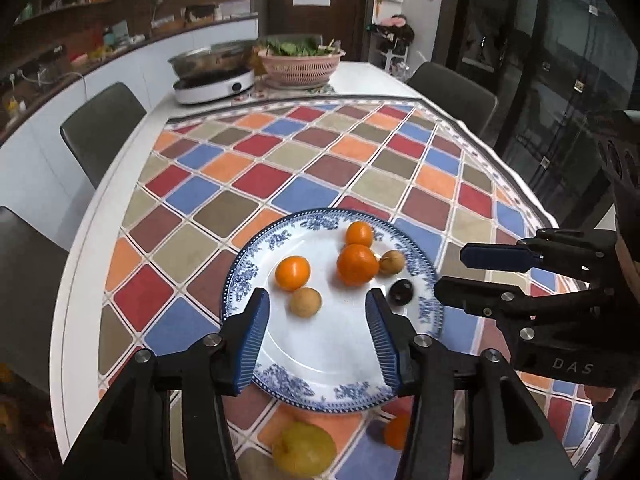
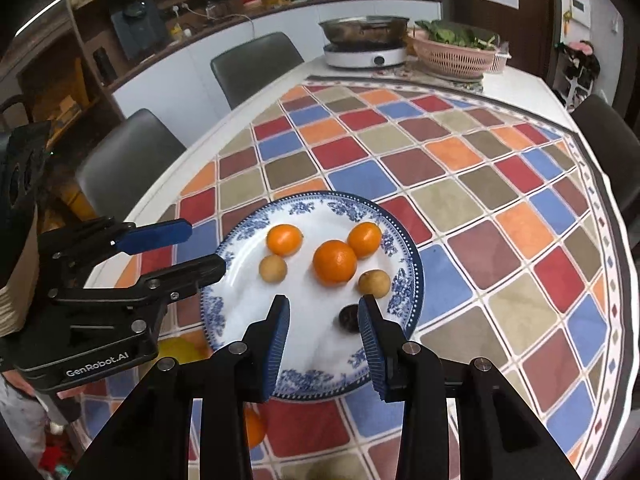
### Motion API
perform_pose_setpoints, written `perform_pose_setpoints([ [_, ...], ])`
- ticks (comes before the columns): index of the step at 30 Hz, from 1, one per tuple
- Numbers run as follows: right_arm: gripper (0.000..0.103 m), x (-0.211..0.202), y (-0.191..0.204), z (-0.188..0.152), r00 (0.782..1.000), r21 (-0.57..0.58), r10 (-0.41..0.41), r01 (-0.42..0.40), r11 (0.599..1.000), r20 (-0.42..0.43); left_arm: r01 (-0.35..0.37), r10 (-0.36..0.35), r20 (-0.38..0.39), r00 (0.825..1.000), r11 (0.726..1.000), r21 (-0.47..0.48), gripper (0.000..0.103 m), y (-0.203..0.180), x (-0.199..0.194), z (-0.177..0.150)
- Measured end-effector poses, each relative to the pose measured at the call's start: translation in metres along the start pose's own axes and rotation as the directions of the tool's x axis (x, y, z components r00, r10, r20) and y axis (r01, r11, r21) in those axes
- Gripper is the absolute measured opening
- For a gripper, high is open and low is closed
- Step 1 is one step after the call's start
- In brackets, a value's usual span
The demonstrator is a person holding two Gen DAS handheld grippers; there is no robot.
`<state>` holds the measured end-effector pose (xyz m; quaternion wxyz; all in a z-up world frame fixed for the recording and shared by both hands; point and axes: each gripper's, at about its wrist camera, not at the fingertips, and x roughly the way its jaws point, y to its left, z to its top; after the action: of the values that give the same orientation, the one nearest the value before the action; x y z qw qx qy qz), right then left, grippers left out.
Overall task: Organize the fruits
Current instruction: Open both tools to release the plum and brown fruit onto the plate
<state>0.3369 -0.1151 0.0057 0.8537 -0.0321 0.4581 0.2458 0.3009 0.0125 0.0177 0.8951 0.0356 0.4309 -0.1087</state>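
Nearest us, off the plate: a yellow-green fruit (image 1: 303, 451) and a small orange one (image 1: 396, 432) sit on the surface w/ the checked cloth (image 1: 280, 168), just beyond the plate's near rim, under the left gripper (image 1: 318, 340). We judge these are the next picks, since the rest is already plated.

Both sets of jaws stand apart w/ nothing between the pads; left gripper is over the plate's near-left part, right gripper (image 2: 324, 344) over its near-right. No fruit gripped by either.

On the blue-and-white plate (image 1: 320, 364): a dark round fruit (image 2: 349, 319) just beside the right gripper's right finger, two tan ones (image 2: 273, 268) (image 2: 374, 282), then three oranges (image 2: 334, 261) (image 2: 284, 239) (image 2: 364, 239) toward the far side. The big middle orange touches the far-right one; the left orange is apart.

To do the next pick well, we think:
- pull back toward the near edge, since the loose fruits lie under the grippers, partly hidden.
- open wider for the yellow-green one; it looks bigger than the present gap.
- grip round fruit across the middle, gently, or it may squirt out & roll.
- set down in the plate's bare near half, clear of the dark fruit, so nothing gets knocked off.

Far end: cooker w/ pan (image 1: 216, 76) and pink basket of greens (image 1: 302, 65), well apart, no concern.
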Motion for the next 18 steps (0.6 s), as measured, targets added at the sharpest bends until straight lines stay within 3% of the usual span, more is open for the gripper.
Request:
perform_pose_setpoints([
  [2,0.045,-0.012,0.002,-0.005,1.000,0.006,-0.010,0.010,1.000,0.024,-0.003,0.003,0.019,1.000,1.000,0.005,0.052,-0.006,-0.012,-0.003],
  [15,0.045,-0.074,0.011,-0.032,0.996,0.034,-0.028,0.025,0.999,0.088,0.017,-0.022,0.110,0.994,0.999,0.041,0.058,-0.039,-0.069,-0.019],
  [18,0.052,-0.084,0.013,-0.041,0.995,0.046,-0.029,0.025,0.999,0.096,0.017,-0.023,0.122,0.992,0.999,0.050,0.059,-0.045,-0.078,-0.023],
])
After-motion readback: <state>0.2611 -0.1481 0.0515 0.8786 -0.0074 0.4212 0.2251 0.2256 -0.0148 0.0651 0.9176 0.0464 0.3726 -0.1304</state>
